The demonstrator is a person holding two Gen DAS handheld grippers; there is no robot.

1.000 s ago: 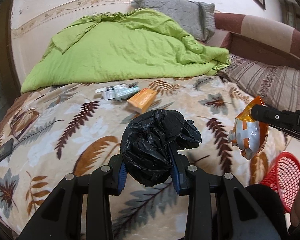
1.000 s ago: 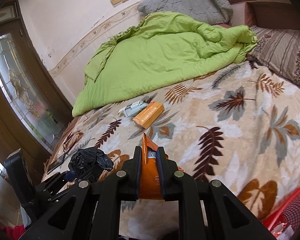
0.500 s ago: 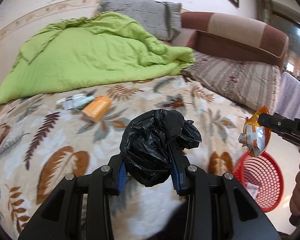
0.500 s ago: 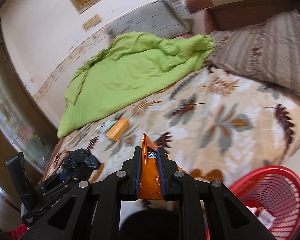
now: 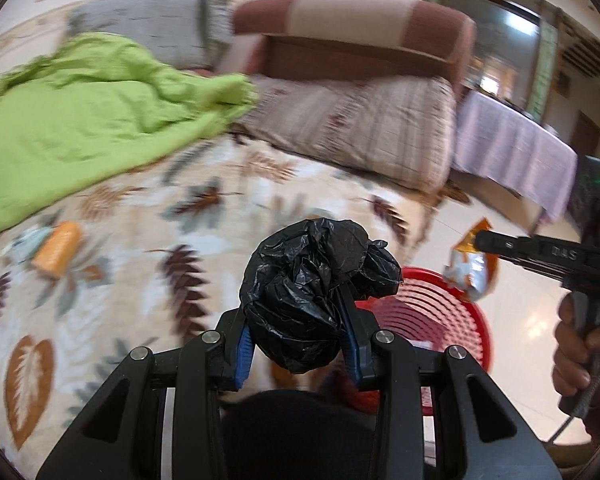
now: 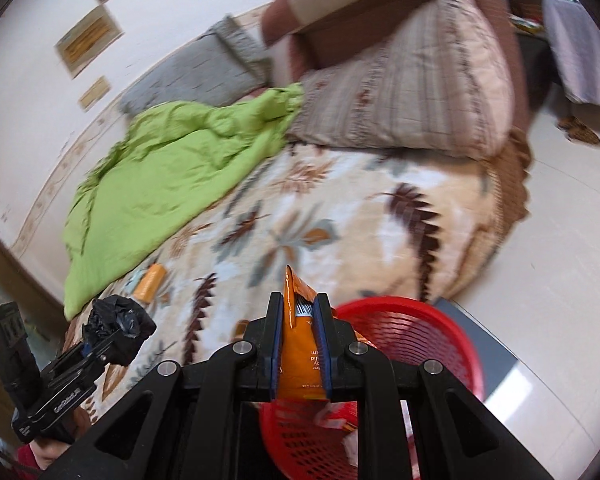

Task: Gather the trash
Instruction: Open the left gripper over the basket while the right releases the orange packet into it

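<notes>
My left gripper [image 5: 300,340] is shut on a crumpled black plastic bag [image 5: 316,288], held above the near rim of the red mesh basket [image 5: 436,308] on the floor beside the bed. My right gripper [image 6: 300,344] is shut on an orange snack packet [image 6: 298,344], held over the basket [image 6: 428,332]. The packet also shows in the left wrist view [image 5: 470,266], above the basket's far side. The black bag also shows in the right wrist view [image 6: 118,328]. An orange box [image 5: 58,250] lies on the bed.
The bed has a leaf-patterned blanket [image 5: 148,240], a green quilt [image 5: 80,128] and a striped pillow [image 5: 360,132]. Small pale packets [image 5: 20,240] lie beside the orange box. The basket holds some trash [image 6: 340,420]. White tiled floor [image 6: 560,280] lies to the right.
Both grippers swung right, away from the bed, with their items still held. The red basket has come from the right edge to lie under both grippers.
</notes>
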